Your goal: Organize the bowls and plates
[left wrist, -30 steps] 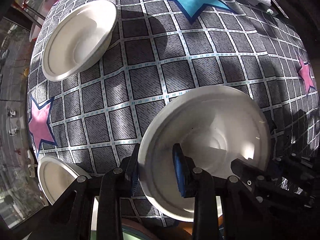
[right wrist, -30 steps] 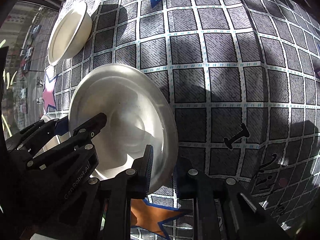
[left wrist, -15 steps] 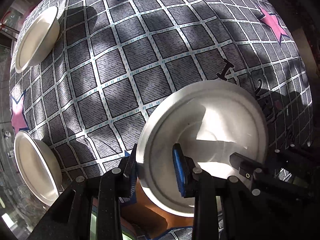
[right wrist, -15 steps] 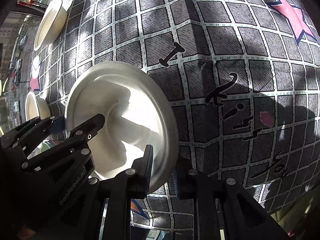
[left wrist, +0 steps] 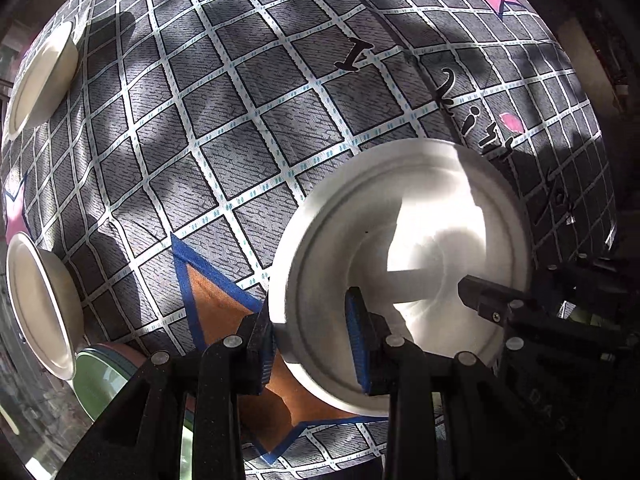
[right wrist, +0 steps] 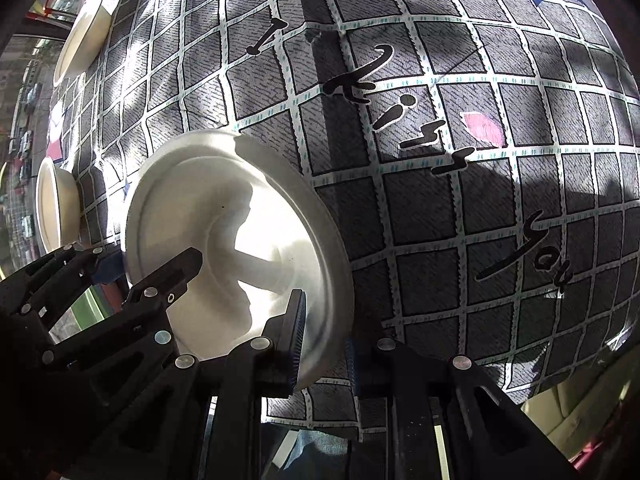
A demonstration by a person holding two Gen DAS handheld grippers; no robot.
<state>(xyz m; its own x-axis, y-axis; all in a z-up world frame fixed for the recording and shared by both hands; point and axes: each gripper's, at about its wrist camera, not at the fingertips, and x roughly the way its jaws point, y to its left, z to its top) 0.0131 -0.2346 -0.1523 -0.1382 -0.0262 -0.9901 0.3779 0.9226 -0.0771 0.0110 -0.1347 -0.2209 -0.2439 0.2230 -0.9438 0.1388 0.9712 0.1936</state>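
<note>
Plate (left wrist: 404,240) — between both grippers' pads

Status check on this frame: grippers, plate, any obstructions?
Left gripper and right gripper both shut on the white plate's rim. Plate held over the checked cloth. Two bowls far left, nothing blocking.

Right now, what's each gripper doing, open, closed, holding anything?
Left gripper: shut on the white plate's rim.
Right gripper: shut on the same plate's opposite rim.

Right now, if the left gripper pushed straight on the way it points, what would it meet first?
The left gripper, shut on the plate rim, points down at the tablecloth. The plate would probably meet the cloth first, though the gap beneath it is unclear.
</note>
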